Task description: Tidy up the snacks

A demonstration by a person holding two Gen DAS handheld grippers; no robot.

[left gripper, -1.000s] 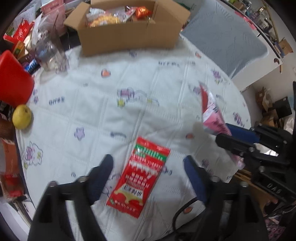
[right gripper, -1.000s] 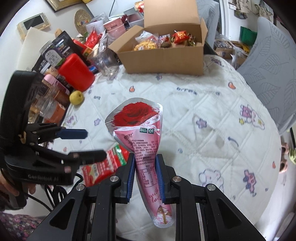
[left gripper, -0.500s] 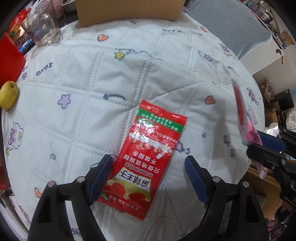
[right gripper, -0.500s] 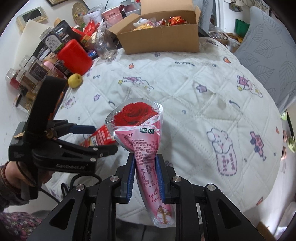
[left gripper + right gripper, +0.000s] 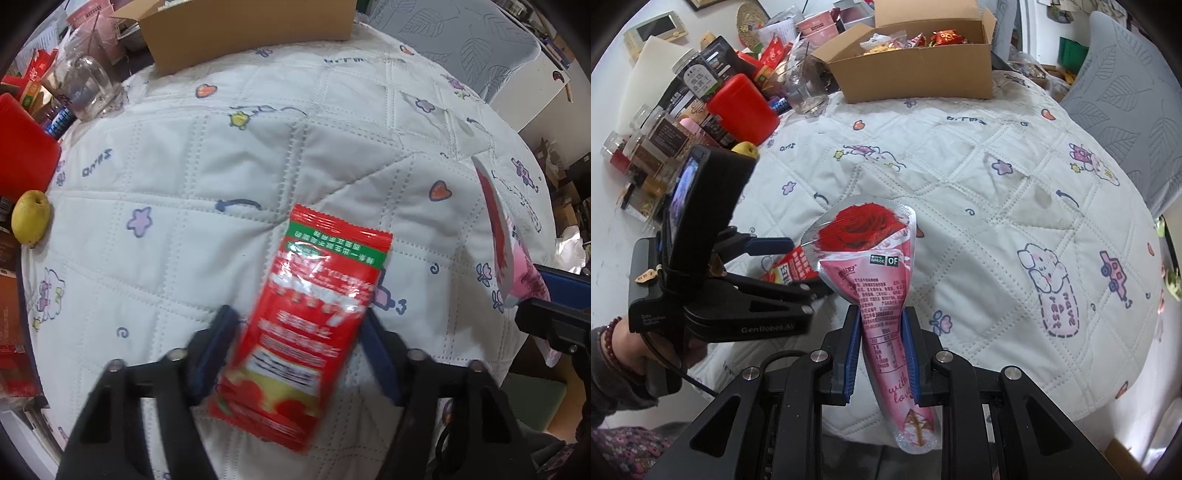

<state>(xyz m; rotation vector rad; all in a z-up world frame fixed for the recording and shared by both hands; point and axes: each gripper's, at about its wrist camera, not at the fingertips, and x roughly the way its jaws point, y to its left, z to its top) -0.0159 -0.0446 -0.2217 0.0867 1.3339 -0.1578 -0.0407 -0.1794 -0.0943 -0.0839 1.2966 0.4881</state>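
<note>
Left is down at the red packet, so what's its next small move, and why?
Probably finish closing the left gripper. Its jaws are closing with the red packet between them. The right gripper already holds the pink pouch, and the box waits.

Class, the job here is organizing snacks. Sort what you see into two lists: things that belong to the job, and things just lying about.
Belongs to the job:
red snack packet, between the closing left gripper
pink cone packet, clamped in the right gripper
cardboard box holding snacks

Lying about:
glass jar
yellow fruit
red container
</note>
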